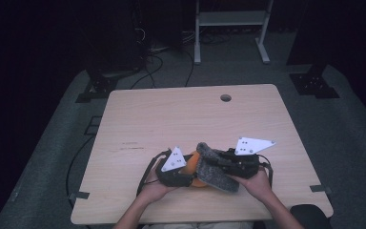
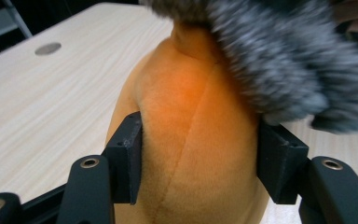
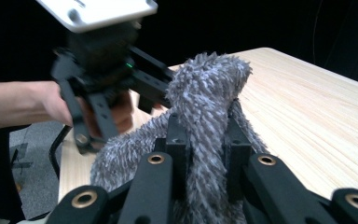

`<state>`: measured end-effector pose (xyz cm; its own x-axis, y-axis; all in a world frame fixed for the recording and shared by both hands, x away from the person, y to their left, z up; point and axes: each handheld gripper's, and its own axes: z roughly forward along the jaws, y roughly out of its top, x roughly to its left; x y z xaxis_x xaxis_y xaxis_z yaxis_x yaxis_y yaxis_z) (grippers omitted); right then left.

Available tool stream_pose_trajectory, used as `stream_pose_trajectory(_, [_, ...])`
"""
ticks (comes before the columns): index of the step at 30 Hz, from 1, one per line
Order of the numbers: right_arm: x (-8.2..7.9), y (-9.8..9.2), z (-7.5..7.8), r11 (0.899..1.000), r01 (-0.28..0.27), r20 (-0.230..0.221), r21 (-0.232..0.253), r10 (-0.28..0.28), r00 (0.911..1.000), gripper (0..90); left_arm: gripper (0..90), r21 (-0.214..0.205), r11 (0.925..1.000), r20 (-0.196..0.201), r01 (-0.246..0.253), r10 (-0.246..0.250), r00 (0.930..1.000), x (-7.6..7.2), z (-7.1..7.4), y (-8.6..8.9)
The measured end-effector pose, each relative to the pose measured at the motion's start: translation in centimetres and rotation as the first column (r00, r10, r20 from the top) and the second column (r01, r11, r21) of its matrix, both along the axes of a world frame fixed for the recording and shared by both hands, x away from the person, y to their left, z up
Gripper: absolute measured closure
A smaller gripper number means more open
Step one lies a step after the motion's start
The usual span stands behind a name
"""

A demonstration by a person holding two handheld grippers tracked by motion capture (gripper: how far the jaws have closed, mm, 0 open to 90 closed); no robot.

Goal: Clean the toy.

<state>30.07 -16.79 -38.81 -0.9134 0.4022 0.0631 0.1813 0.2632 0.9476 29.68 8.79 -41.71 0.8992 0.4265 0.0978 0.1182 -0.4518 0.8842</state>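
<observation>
Left hand-held gripper (image 2: 198,158) clamps the orange plush (image 2: 191,140); right hand-held gripper (image 3: 205,154) pinches grey fur (image 3: 205,93).

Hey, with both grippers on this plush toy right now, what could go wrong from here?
The left gripper squeezes the soft orange body of the plush; it might bulge out and slip free. The right gripper pinches only the shaggy grey fur piece, so pulling apart may strain its attachment. The toy sits near the table's front edge and could drop off.
</observation>
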Motion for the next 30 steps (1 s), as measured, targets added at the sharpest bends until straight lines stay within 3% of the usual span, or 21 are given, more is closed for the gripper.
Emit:
stream_pose_trajectory(4, [1.0,-0.7,-1.0,0.999,0.036,-0.047,-0.028,-0.037,0.9982,76.7,39.8,0.008,1.0,-0.014,0.004,-0.003,0.9999,0.0,-0.1,0.3])
stream_pose_trajectory(8, [1.5,-0.9,-1.5,0.999,0.033,-0.091,-0.03,-0.036,0.9952,76.3,34.9,0.019,0.9998,-0.024,0.002,-0.002,0.9997,0.2,-0.3,0.0])
stream_pose_trajectory(11, [0.7,-0.7,-0.7,1.0,0.003,-0.063,-0.017,-0.004,0.998,76.4,35.8,0.011,0.9999,-0.024,0.004,-0.004,0.9997,0.2,-0.7,-0.3])
stream_pose_trajectory(12, [0.3,-0.4,-0.5,1.0,-0.02,-0.058,0.007,0.02,0.9981,76.5,36.2,0.007,1.0,-0.024,0.002,-0.002,0.9997,0.2,-0.7,-0.4])
stream_pose_trajectory(13, [0.2,-0.2,-0.4,1.0,-0.028,-0.049,0.006,0.028,0.9984,76.5,36.3,0.018,0.9998,-0.018,0.005,-0.004,0.9998,0.1,-0.6,-0.6])
stream_pose_trajectory(14, [0.1,0.1,-0.3,0.999,-0.032,-0.036,-0.025,0.031,0.9989,76.6,36.5,0.018,0.9998,-0.013,0.008,-0.008,0.9999,0.0,-0.6,-0.6])
stream_pose_trajectory(15, [0.3,0.3,-0.6,0.999,-0.026,-0.038,-0.047,0.024,0.999,76.6,37.9,0.019,0.9998,-0.008,0.012,-0.012,0.9999,0.0,-0.6,-0.5])
stream_pose_trajectory(20, [1.3,-0.9,-1.2,0.998,0.032,-0.069,-0.058,-0.036,0.9969,76.9,40.0,-0.011,0.9999,-0.029,0.009,-0.009,0.9995,0.3,-0.8,0.0])
stream_pose_trajectory(22, [1.1,-1.2,-0.9,0.999,0.04,-0.071,-0.035,-0.043,0.9966,76.8,39.7,-0.012,0.9998,-0.028,0.013,-0.013,0.9995,0.3,-0.8,-0.1])
stream_pose_trajectory(24, [0.7,-0.8,-0.7,0.999,0.017,-0.055,-0.03,-0.018,0.9983,76.8,37.6,-0.005,0.9998,-0.026,0.018,-0.018,0.9995,0.3,-0.8,-0.3])
stream_pose_trajectory(26, [0.5,-0.2,-0.7,0.998,0.009,-0.042,-0.056,-0.011,0.999,76.8,32.8,-0.007,0.9996,-0.035,0.029,-0.029,0.999,0.3,-0.7,-0.3])
stream_pose_trajectory(30, [1.0,-0.5,-1.2,0.998,0.011,-0.064,-0.068,-0.016,0.9978,77.0,20.6,-0.064,0.997,-0.083,0.043,-0.048,0.9954,0.7,-0.4,0.6])
